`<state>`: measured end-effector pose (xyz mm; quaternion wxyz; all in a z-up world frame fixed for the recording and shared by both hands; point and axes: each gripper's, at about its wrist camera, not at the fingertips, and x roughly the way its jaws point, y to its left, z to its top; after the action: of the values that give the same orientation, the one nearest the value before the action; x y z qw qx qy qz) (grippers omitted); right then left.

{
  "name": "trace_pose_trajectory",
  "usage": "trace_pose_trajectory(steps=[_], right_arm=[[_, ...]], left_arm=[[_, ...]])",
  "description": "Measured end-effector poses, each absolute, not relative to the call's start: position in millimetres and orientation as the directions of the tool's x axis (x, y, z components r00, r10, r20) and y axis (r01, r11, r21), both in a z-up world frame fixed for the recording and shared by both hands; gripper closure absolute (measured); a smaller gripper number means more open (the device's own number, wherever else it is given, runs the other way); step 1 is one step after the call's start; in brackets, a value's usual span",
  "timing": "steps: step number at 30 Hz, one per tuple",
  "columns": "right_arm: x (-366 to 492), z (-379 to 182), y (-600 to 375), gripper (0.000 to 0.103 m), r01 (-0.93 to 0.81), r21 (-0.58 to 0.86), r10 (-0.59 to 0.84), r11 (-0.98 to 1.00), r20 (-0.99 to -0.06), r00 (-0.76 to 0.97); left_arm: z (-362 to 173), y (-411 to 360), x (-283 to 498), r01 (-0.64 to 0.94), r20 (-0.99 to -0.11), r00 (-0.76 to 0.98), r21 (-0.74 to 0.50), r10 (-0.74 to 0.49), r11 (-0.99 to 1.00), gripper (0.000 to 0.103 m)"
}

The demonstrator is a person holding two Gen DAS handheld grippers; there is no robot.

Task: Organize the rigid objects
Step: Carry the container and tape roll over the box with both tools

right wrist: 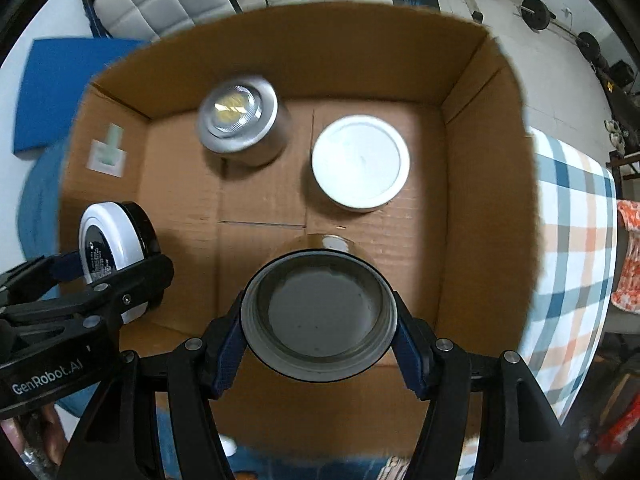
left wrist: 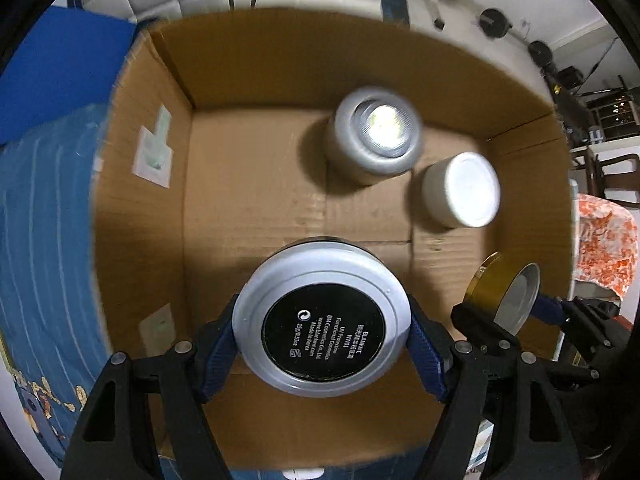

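Observation:
My left gripper [left wrist: 322, 330] is shut on a round cosmetic compact [left wrist: 322, 316], white rim and black labelled base toward the camera, held above an open cardboard box [left wrist: 256, 184]. My right gripper [right wrist: 319, 322] is shut on a gold-sided jar [right wrist: 319, 312], grey base toward the camera, over the same box [right wrist: 472, 208]. In the box stand a silver jar with a shiny top [left wrist: 376, 132] [right wrist: 240, 120] and a white-lidded jar [left wrist: 460, 188] [right wrist: 360, 162]. The gold jar also shows in the left wrist view [left wrist: 500, 292], the compact in the right wrist view [right wrist: 114, 248].
The box rests on a blue patterned cloth [left wrist: 44, 216] and a plaid cloth [right wrist: 572, 240]. A blue mat [right wrist: 68, 84] lies on the floor beyond. A white label [left wrist: 154, 152] sticks to the box's left wall. Padded white seats and weights stand behind.

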<state>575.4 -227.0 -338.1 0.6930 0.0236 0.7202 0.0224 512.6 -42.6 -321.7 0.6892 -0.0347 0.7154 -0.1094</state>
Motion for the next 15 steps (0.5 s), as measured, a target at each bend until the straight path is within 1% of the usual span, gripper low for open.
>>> trace_pose_trajectory(steps=[7, 15], right_arm=[[585, -375, -225, 0.036, -0.003, 0.036, 0.035, 0.999, -0.995, -0.098], [586, -394, -226, 0.036, 0.001, 0.018, 0.018, 1.0, -0.991, -0.133]], left_arm=[[-361, -41, 514, 0.06, -0.972, -0.132, -0.204, -0.194, 0.977, 0.029], [-372, -45, 506, 0.051, -0.97, -0.156, -0.196, -0.186, 0.979, 0.029]])
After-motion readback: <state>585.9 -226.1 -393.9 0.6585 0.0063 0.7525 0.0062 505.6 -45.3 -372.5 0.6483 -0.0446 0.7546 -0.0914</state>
